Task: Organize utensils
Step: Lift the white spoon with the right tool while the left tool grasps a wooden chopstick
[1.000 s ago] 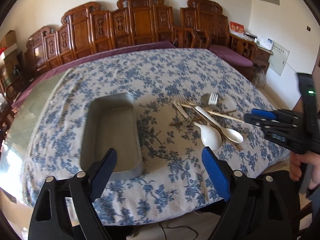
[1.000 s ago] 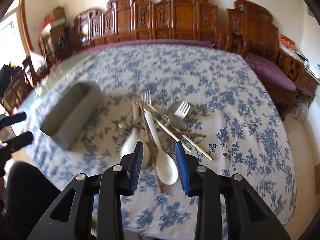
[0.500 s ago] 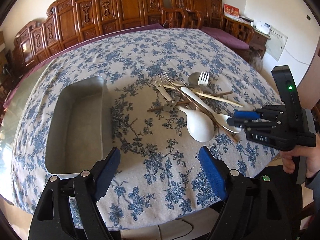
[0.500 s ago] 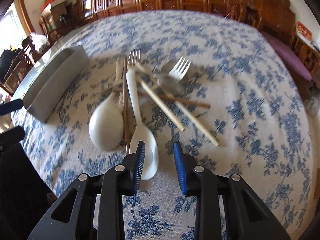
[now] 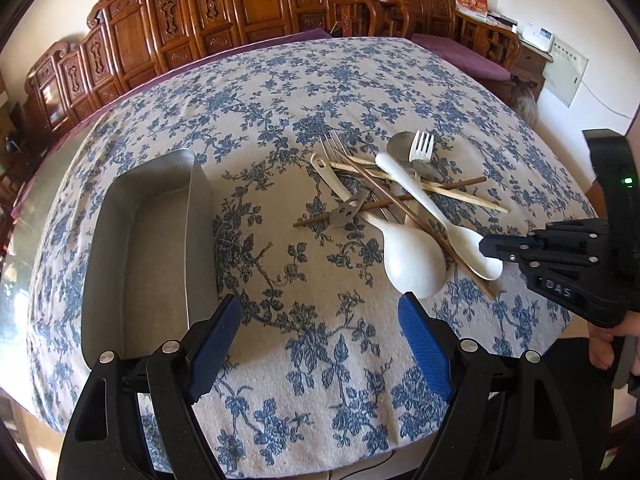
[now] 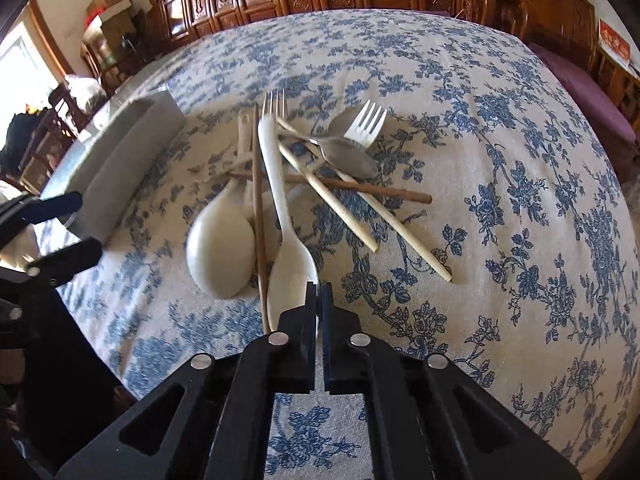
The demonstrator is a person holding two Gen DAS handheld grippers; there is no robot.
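A long grey metal tray (image 5: 140,248) lies on the left of the table (image 5: 280,92), on a blue-flowered cloth, and nothing shows inside it. The utensils are all outside it, heaped in one pile well to its right.

In that pile a broad white spoon (image 5: 414,260) lies nearest the left gripper, bowl toward the table's near edge. Just beside it lies a slimmer white spoon (image 6: 286,240), its handle running back across the heap. A dark brown chopstick (image 6: 258,208) lies between the two spoons. A second brown chopstick (image 6: 360,188) crosses under them, and two pale chopsticks (image 6: 352,216) slant off to the right. At the far end are a white plastic fork (image 6: 366,124), a metal spoon (image 6: 348,156) and a metal fork (image 6: 274,102), all tangled with the handles over them.

The left gripper (image 5: 320,332) hovers above bare cloth between tray and pile, its blue fingers (image 5: 424,344) spread wide with nothing between them.

The right gripper (image 6: 319,300) is down at the near end of the pile, its fingers pressed together at the bowl rim of the slimmer white spoon; they seem to pinch that rim, though the black fingers hide the contact. A person's hand (image 5: 604,344) holds this gripper at the table's edge.

Carved wooden chairs (image 5: 248,4) line the wall behind the table.
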